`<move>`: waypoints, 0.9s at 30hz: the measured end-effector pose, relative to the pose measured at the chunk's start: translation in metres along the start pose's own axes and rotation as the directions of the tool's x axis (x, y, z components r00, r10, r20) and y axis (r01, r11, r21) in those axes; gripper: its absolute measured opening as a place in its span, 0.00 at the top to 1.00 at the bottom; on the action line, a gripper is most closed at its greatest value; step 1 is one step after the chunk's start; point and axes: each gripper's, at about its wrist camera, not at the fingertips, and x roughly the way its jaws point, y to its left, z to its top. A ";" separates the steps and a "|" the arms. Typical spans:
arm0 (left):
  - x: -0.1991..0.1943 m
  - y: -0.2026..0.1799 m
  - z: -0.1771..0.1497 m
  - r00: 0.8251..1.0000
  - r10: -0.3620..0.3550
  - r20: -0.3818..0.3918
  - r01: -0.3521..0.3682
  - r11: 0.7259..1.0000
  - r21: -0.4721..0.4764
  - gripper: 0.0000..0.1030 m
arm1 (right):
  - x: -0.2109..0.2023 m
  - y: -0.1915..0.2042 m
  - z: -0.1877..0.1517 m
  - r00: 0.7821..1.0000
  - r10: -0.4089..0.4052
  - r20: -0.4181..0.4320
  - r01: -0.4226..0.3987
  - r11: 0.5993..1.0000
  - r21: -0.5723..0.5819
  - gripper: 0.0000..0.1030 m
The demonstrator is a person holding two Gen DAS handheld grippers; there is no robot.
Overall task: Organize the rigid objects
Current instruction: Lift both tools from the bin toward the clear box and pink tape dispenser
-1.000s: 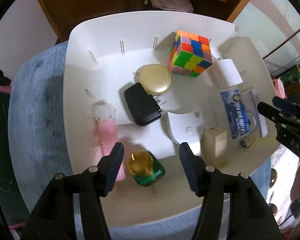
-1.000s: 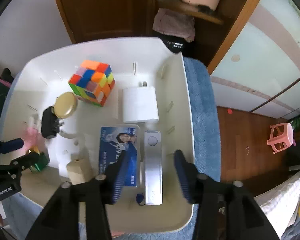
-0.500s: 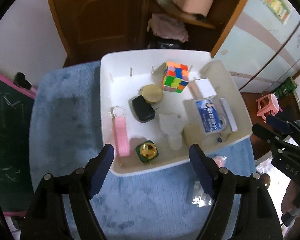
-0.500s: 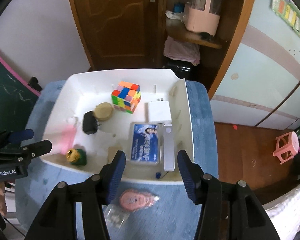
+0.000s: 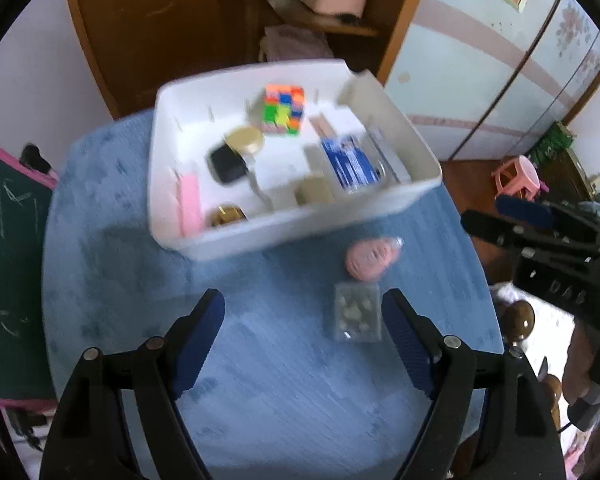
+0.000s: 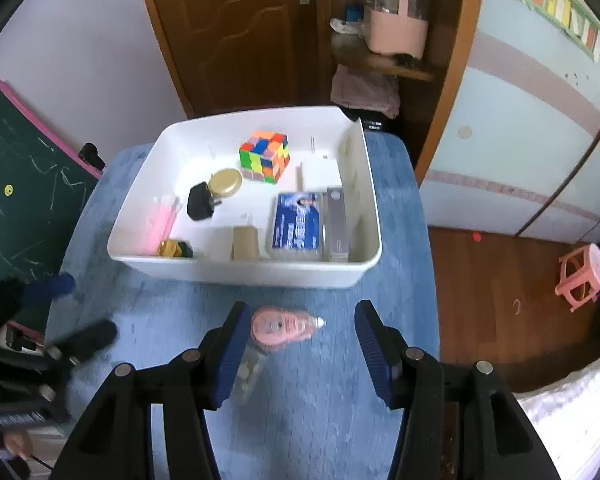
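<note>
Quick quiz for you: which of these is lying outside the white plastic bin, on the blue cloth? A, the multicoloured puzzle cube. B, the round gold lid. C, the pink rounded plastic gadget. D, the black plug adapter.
C: the pink rounded plastic gadget lies on the blue cloth in front of the white plastic bin, while the cube, adapter and lid sit inside it.
</note>
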 end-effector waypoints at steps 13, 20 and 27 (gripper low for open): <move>0.081 -0.048 -0.032 0.997 0.022 -0.076 -0.020 0.999 0.026 0.19 | 0.014 -0.020 -0.032 0.998 0.019 -0.055 -0.015 0.998 0.066 0.47; 0.114 -0.048 -0.033 0.995 0.013 -0.102 -0.017 0.999 -0.046 0.19 | 0.039 -0.035 -0.036 0.993 0.060 -0.098 -0.047 0.991 0.128 0.47; 0.123 -0.052 -0.037 0.996 0.013 -0.088 -0.018 0.998 -0.054 0.23 | 0.057 -0.043 -0.038 0.988 0.087 -0.129 -0.064 0.982 0.177 0.47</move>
